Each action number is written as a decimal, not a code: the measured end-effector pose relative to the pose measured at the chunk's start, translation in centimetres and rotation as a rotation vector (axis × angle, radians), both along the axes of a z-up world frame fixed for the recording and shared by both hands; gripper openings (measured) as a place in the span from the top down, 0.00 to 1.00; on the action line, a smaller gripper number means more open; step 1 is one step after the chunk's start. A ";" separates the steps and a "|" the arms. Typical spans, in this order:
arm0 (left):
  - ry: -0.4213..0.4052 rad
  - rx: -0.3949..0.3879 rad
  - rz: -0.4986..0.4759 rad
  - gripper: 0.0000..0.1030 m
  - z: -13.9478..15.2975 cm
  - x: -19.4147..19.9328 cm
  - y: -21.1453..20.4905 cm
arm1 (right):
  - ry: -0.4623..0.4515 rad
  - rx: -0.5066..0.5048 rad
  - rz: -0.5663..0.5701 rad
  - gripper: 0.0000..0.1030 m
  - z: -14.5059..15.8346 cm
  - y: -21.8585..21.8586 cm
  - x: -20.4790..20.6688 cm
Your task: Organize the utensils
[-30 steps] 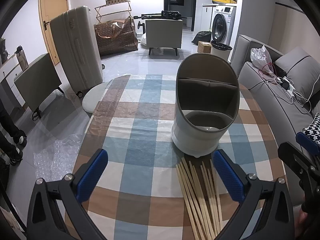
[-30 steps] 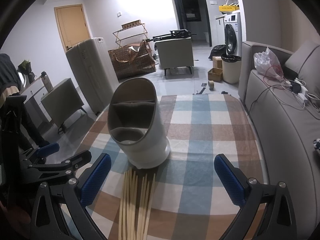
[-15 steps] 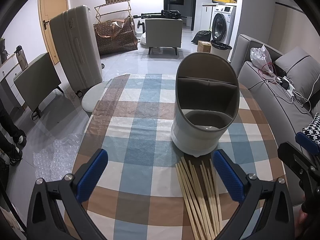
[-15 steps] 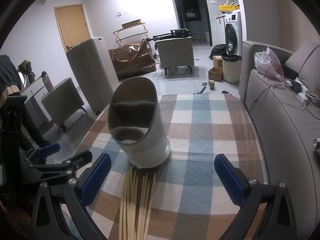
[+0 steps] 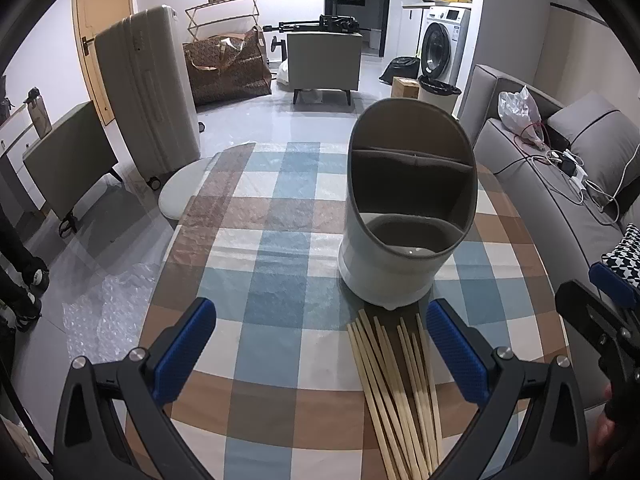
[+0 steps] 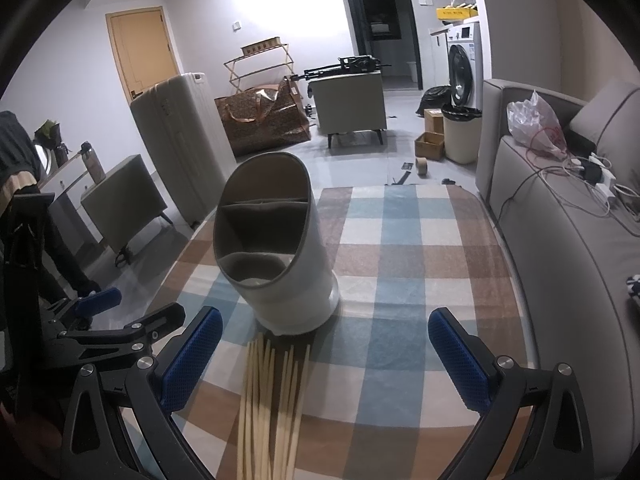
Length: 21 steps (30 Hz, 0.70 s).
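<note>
Chopsticks [image 5: 400,384] lie in a loose bundle on the checked tabletop [image 5: 280,216], lower centre-right of the left wrist view, their far tips just short of the base of the grey utensil holder [image 5: 408,216]. That holder stands upright in the centre-right of the frame, its slanted mouth turned toward the camera and split by dividers into compartments; no utensil shows inside. The left gripper [image 5: 320,350] fills the bottom of the frame with its blue-padded fingers [image 5: 182,350] spread wide and holding nothing; the bundle lies beside the right-hand finger. At the right edge the other gripper's dark frame and a blue pad poke in. A pale suitcase [image 5: 148,92] stands on the floor at upper left, a grey sofa [image 5: 560,200] runs along the right.

In the right wrist view the chopsticks [image 6: 276,408] sit at lower centre-left, somewhat blurred, fanning toward the utensil holder [image 6: 276,248] just above them. The right gripper [image 6: 326,354] also has its fingers [image 6: 458,354] wide apart and empty, with the bundle nearer the left-hand finger. The left gripper [image 6: 100,320] shows at the lower left edge, over the tabletop [image 6: 408,248] rim.
</note>
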<state>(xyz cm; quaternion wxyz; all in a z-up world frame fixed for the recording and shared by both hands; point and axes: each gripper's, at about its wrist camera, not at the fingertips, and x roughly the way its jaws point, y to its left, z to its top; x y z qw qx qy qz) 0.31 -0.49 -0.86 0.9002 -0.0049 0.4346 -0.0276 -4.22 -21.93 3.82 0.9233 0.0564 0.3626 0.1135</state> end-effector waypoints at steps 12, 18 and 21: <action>0.241 -0.023 0.032 0.06 -5.0 1.9 1.0 | 0.054 0.018 -0.033 0.01 -0.5 -0.9 0.8; 0.398 -0.057 0.070 0.18 -8.4 2.4 1.6 | 0.081 -0.001 -0.038 0.07 -0.7 -1.1 1.4; 0.433 -0.050 0.056 0.22 -9.5 2.5 1.0 | 0.093 0.011 -0.036 0.09 -0.8 -1.3 1.5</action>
